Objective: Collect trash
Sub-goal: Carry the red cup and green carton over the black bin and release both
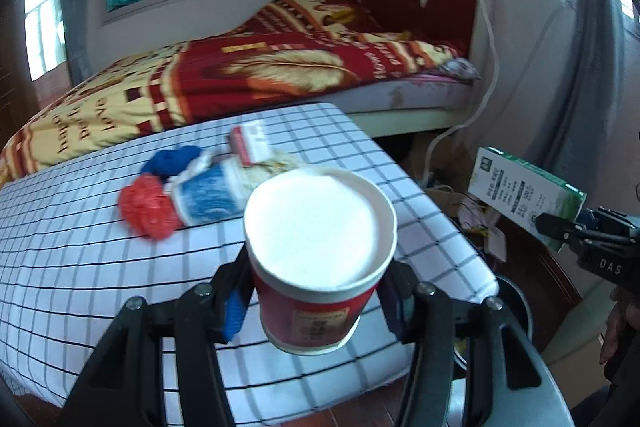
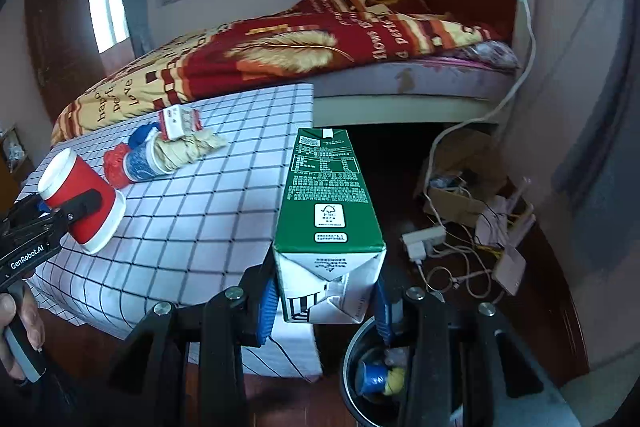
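Note:
My left gripper is shut on a red paper cup with a white inside, held over the near right corner of the checked table; the cup also shows in the right wrist view. My right gripper is shut on a green and white carton, held just above the round trash bin; the carton also shows in the left wrist view. On the table lie a blue cup, a red wad, a blue wad, a beige cloth and a small red and white box.
A bed with a red and yellow blanket stands behind the table. Cardboard, a power strip and tangled cables lie on the wooden floor to the right. The bin holds a blue cup and a yellow wad.

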Demonstrator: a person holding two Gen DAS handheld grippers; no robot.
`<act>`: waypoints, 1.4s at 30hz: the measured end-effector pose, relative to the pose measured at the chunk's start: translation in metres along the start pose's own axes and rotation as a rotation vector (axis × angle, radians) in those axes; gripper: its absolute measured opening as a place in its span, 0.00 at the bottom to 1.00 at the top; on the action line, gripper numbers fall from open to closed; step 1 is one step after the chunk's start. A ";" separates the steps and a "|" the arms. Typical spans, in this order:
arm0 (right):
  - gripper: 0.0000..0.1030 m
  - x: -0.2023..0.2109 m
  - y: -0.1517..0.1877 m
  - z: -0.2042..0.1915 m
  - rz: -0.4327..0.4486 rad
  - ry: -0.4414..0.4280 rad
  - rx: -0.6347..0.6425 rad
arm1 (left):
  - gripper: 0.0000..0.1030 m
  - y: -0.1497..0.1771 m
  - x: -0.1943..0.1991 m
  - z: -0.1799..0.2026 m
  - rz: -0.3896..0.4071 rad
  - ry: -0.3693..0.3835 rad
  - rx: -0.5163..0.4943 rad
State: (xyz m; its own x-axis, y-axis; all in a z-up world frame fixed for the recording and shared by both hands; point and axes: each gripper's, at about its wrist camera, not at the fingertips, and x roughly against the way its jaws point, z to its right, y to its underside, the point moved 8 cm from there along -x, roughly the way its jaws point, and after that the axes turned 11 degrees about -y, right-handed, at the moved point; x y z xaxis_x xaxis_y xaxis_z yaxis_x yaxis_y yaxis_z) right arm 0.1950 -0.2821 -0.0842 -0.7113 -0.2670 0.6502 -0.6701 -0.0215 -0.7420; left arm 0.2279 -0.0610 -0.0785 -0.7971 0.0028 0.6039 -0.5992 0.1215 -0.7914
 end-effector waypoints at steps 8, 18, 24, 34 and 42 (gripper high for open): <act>0.40 0.024 0.031 0.042 -0.013 0.047 -0.047 | 0.54 0.007 0.008 0.066 -0.006 0.089 -0.083; 0.41 0.046 0.078 0.108 -0.046 0.107 -0.128 | 0.54 0.037 0.010 0.161 -0.048 0.225 -0.219; 0.41 0.050 0.117 0.139 -0.106 0.124 -0.153 | 0.54 0.063 0.003 0.209 -0.107 0.309 -0.275; 0.41 0.029 0.172 0.169 -0.217 0.082 -0.160 | 0.54 0.107 -0.031 0.262 -0.247 0.399 -0.321; 0.41 -0.013 0.198 0.174 -0.348 0.011 -0.091 | 0.54 0.132 -0.064 0.278 -0.348 0.423 -0.316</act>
State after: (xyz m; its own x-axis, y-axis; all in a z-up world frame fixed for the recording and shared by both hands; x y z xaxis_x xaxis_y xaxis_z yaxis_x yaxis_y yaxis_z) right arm 0.1086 -0.4507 -0.2682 -0.4396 -0.2480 0.8633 -0.8882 -0.0232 -0.4589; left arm 0.1791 -0.3215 -0.2480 -0.4222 0.2946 0.8573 -0.7153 0.4727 -0.5147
